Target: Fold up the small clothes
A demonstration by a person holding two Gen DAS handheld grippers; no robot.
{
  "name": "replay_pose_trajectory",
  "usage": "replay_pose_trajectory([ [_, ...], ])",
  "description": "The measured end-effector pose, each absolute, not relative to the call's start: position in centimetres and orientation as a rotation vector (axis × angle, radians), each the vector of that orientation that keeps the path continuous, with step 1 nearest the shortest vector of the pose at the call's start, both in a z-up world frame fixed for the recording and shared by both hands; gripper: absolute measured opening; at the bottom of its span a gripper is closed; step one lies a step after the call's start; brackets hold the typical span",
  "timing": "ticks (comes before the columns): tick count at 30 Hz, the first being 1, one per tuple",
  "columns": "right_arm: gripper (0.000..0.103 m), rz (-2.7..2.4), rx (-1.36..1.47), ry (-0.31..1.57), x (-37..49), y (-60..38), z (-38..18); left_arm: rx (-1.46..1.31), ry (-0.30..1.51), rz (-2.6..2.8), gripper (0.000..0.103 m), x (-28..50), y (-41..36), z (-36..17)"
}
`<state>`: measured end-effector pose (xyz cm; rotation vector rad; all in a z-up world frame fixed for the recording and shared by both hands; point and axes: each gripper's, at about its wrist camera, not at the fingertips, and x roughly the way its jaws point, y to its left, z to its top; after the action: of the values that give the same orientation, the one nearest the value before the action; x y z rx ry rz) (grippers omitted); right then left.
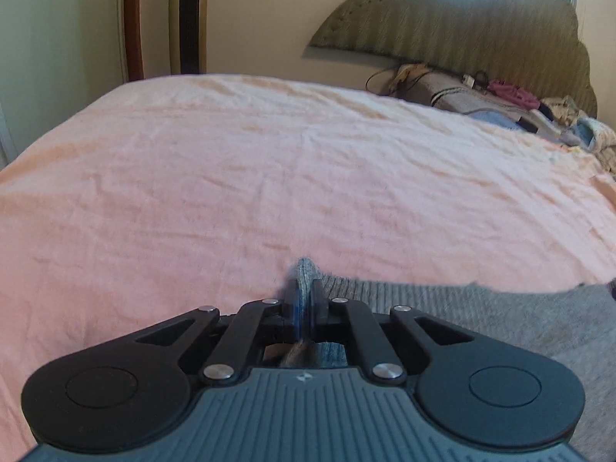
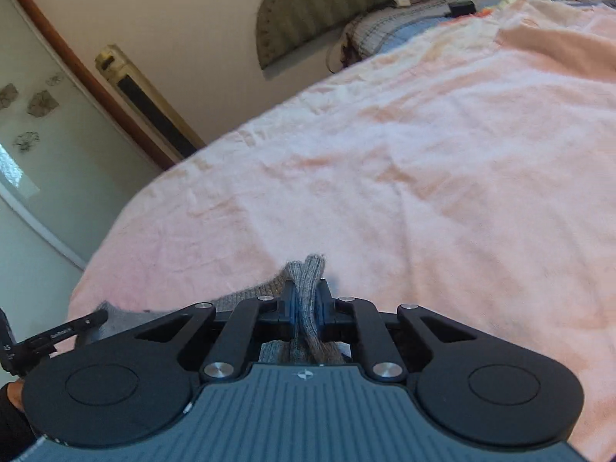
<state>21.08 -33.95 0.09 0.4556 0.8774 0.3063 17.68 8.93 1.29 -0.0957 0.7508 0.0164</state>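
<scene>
A grey knitted garment (image 1: 462, 308) lies on a pink bed sheet (image 1: 269, 173), stretching to the right in the left wrist view. My left gripper (image 1: 304, 288) is shut on one bunched edge of it, a tuft of grey knit poking out past the fingertips. In the right wrist view my right gripper (image 2: 308, 292) is shut on another bunched fold of the same grey garment (image 2: 308, 269), which trails off to the left beneath it. At the left edge of that view the other gripper's black frame (image 2: 57, 333) shows, with a dark sleeve below it.
A padded green headboard (image 1: 481, 27) stands against the wall. A pile of mixed clothes and cushions (image 1: 519, 104) lies at the head of the bed. The bed's left edge drops off by a door and a wooden frame (image 2: 96, 88).
</scene>
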Motion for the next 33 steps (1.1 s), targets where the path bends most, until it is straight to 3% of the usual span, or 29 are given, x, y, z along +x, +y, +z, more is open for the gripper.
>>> replay_pose_trajectory([
  [2, 0.019, 0.312, 0.456, 0.842, 20.2, -33.7, 0.1, -0.062, 0.714, 0.021, 0.007, 16.5, 8.7, 1.5],
  [3, 0.029, 0.302, 0.463, 0.837, 19.9, -33.6, 0.5, -0.061, 0.71, 0.033, 0.009, 15.9, 8.7, 1.8],
  [4, 0.053, 0.283, 0.463, 0.84, 19.7, -33.5, 1.0, -0.06, 0.698, 0.052, 0.01, 15.1, 8.6, 2.5],
  [6, 0.074, 0.249, 0.439, 0.771, 18.5, -33.1, 2.9, -0.084, 0.624, 0.055, 0.011, 13.3, 8.5, 4.2],
  [7, 0.075, 0.246, 0.422, 0.707, 17.5, -32.7, 4.1, -0.108, 0.586, 0.032, 0.013, 12.5, 8.2, 4.9],
  [8, 0.076, 0.267, 0.416, 0.676, 16.9, -32.0, 4.8, -0.12, 0.565, -0.008, 0.025, 12.0, 7.5, 5.4],
  [9, 0.08, 0.299, 0.413, 0.669, 16.7, -31.1, 5.3, -0.116, 0.563, -0.04, 0.044, 11.7, 6.6, 5.6],
  [11, 0.09, 0.359, 0.366, 0.688, 17.1, -28.5, 5.3, -0.07, 0.585, -0.083, 0.057, 12.2, 4.0, 5.0],
  [15, 0.09, 0.265, 0.089, 0.78, 18.3, -25.1, 1.7, 0.031, 0.712, -0.052, 0.06, 14.2, 1.8, 1.2],
  [16, 0.091, 0.236, 0.029, 0.753, 17.9, -25.6, 0.4, 0.031, 0.665, -0.062, 0.062, 13.7, 2.2, 0.7],
  [20, 0.093, 0.209, 0.156, 0.722, 17.3, -28.8, 0.7, 0.025, 0.675, -0.066, 0.067, 13.8, 2.7, 0.7],
  [22, 0.098, 0.21, 0.114, 0.737, 17.5, -28.2, 0.9, 0.032, 0.677, -0.053, 0.071, 13.9, 2.5, 0.6],
  [27, 0.098, 0.137, 0.086, 0.734, 15.4, -26.0, 2.8, 0.021, 0.672, -0.044, 0.071, 13.4, 2.5, 0.5],
  [29, 0.103, 0.212, 0.085, 0.716, 13.8, -25.0, 3.3, 0.027, 0.672, -0.043, 0.072, 13.4, 2.4, 0.6],
  [33, 0.103, 0.227, -0.037, 0.755, 12.5, -24.7, 1.0, 0.024, 0.674, -0.044, 0.072, 13.5, 2.4, 0.7],
])
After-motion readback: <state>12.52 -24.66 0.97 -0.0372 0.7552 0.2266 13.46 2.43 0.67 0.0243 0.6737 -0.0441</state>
